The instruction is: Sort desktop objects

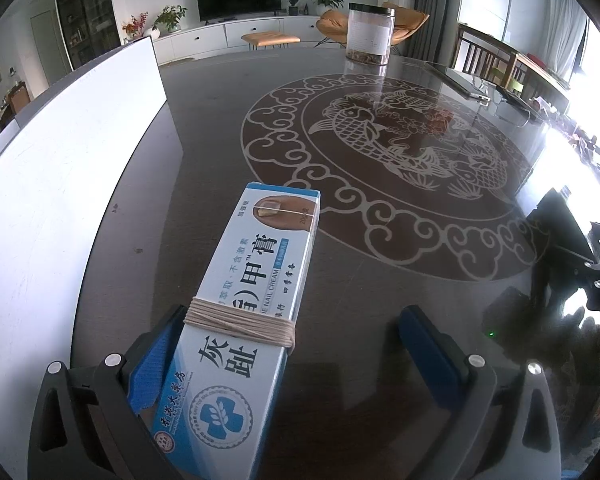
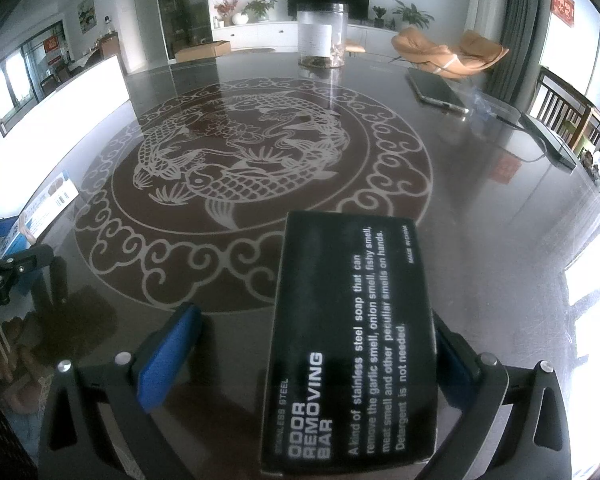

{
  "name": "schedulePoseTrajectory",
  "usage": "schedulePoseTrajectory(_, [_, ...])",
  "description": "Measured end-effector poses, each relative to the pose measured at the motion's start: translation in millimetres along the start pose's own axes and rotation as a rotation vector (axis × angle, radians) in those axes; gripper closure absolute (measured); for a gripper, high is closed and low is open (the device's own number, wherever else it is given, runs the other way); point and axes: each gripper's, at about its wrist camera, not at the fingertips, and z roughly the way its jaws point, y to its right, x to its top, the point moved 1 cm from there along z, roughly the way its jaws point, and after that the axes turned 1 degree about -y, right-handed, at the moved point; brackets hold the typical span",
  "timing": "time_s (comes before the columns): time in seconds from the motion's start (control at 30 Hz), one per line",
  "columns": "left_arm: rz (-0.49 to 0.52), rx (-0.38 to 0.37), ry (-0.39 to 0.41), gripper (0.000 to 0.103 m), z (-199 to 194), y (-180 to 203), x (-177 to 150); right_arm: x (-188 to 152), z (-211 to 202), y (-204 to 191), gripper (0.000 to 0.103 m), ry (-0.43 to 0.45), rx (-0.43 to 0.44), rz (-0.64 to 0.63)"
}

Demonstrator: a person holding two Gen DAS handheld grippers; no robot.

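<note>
A long white and blue nail cream box [image 1: 252,304], wrapped with a band of twine, lies against the left finger [image 1: 156,364] of my left gripper [image 1: 296,344]. The right finger [image 1: 432,356] stands well apart from it, so the jaws are open. The same box shows at the left edge of the right wrist view [image 2: 48,204]. A black odor removing bar box [image 2: 352,336] rests against the right finger of my right gripper [image 2: 316,356]. Its left finger [image 2: 168,356] stands clear of the box, jaws open.
The dark glass table [image 1: 220,128] carries a round fish pattern. A white storage box [image 1: 72,152] stands at the left. A clear jar [image 1: 370,34] stands at the far side, also in the right wrist view [image 2: 322,36]. A phone [image 2: 436,88] and cables lie at the right.
</note>
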Motion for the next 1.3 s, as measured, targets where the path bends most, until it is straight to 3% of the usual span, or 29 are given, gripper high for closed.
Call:
schedulePoseTrajectory(0.53, [0.001, -0.001, 0.0, 0.0, 1, 1, 1, 2, 0, -3, 0.0, 0.003, 0.013, -0.011])
schedulePoseTrajectory(0.7, [0.001, -0.001, 0.0, 0.0, 2, 1, 1, 4, -4, -22, 0.024, 0.035, 0.084, -0.105])
schedulePoseTrajectory(0.77, [0.0, -0.001, 0.0, 0.0, 2, 1, 1, 10, -1, -34, 0.041, 0.048, 0.12, -0.155])
schedulePoseTrajectory(0.93, [-0.04, 0.03, 0.001, 0.0, 0, -6, 1, 45, 23, -75, 0.043, 0.053, 0.215, -0.294])
schedulePoseTrajectory(1.1, [-0.121, 0.076, 0.002, 0.0, 0, -21, 1, 73, 45, -128, 0.044, 0.065, 0.363, -0.539])
schedulePoseTrajectory(1.2, [-0.12, 0.078, 0.002, 0.0, 0, -21, 2, 87, 57, -140, 0.041, 0.059, 0.444, -0.633])
schedulePoseTrajectory(1.23, [-0.121, 0.078, 0.002, 0.0, 0, -21, 2, 92, 62, -140, 0.028, 0.049, 0.45, -0.635])
schedulePoseTrajectory(1.27, [-0.12, 0.078, 0.001, 0.0, 0, -21, 2, 96, 70, -139, 0.004, 0.028, 0.426, -0.619])
schedulePoseTrajectory(1.3, [-0.12, 0.078, 0.002, 0.0, 1, -21, 2, 99, 77, -137, 0.0, 0.002, 0.425, -0.6])
